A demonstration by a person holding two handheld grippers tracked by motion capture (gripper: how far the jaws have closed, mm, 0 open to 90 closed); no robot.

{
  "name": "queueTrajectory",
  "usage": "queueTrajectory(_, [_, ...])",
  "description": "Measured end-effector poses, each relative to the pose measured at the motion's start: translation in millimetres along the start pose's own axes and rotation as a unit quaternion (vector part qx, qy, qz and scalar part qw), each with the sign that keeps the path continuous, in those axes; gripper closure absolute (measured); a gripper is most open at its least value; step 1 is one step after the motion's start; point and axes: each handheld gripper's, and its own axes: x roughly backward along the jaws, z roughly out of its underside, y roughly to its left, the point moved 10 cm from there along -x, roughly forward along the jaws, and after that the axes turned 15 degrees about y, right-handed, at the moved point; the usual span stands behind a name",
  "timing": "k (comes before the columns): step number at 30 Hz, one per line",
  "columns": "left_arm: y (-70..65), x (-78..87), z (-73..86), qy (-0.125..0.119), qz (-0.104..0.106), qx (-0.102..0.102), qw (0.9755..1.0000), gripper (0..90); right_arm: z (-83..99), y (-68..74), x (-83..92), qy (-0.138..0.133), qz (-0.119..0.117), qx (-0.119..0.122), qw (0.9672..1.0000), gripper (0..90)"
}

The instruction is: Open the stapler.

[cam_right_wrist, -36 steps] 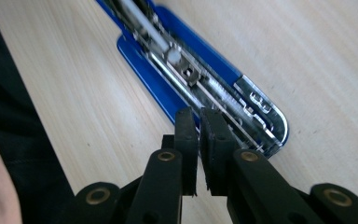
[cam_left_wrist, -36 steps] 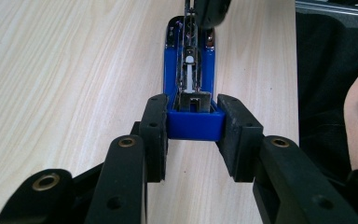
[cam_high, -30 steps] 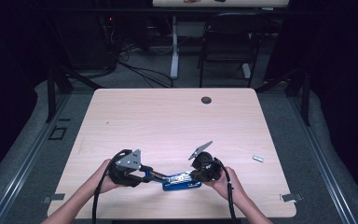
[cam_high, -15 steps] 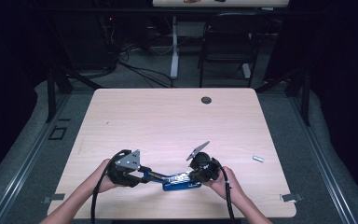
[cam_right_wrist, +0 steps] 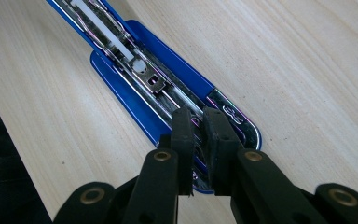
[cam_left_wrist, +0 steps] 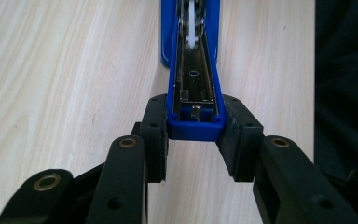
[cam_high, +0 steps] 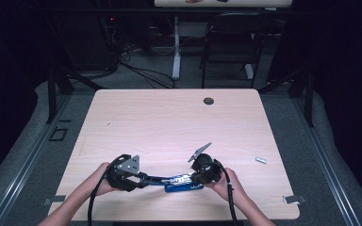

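Table (cam_high: 169, 122): pale wood, dark room behind.
Stapler (cam_high: 184, 181): blue, swung open flat at the near edge.
Left gripper (cam_left_wrist: 193, 133): clamped on its blue lid end.
Right gripper (cam_right_wrist: 196, 135): jaws nearly together, pinching the metal magazine.
Risk: narrow chrome grip could slip, and the spring could snap the stapler closed.
Far off: small metal piece (cam_high: 261, 160), well apart.

one blue stapler (cam_high: 184, 182), opened flat; two claws, left (cam_high: 143, 179) and right (cam_high: 194, 177); one small metal piece (cam_high: 261, 160); one dark round grommet (cam_high: 209, 100); one worktop (cam_high: 169, 122)

No readable text, no labels, no brands, no numbers anywhere
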Motion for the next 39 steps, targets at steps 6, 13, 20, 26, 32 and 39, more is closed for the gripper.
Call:
queueTrajectory(6, [3.5, -21.5, 12.9, 0.050, 0.007, 0.007, 0.9987, 65.7, -0.6, 0.7, -0.5, 0.003, 0.001, 0.004, 1.0000, 83.5])
queueTrajectory(13, [7.6, -30.4, 14.2, 0.053, 0.008, 0.018, 0.9984, 65.5, -0.4, 0.6, -0.5, 0.002, 0.002, 0.005, 1.0000, 83.6])
queueTrajectory(20, [10.9, -36.2, 14.3, 0.062, 0.009, 0.020, 0.9979, 65.2, -1.0, 0.6, -0.1, 0.001, 0.011, 0.012, 0.9999, 83.3])
queueTrajectory(26, [12.4, -36.4, 13.2, 0.056, 0.006, 0.020, 0.9982, 65.1, -5.0, -2.8, 8.6, -0.029, 0.026, 0.012, 0.9992, 81.5])
queueTrajectory(32, [11.7, -33.5, 13.3, 0.054, 0.011, 0.018, 0.9983, 64.9, -1.1, -8.9, 17.7, -0.042, 0.030, 0.001, 0.9987, 75.4])
queueTrajectory(39, [12.3, -34.5, 12.8, 0.051, -0.001, 0.021, 0.9985, 64.9, 5.4, -16.9, 30.3, -0.054, 0.035, -0.010, 0.9979, 71.1])
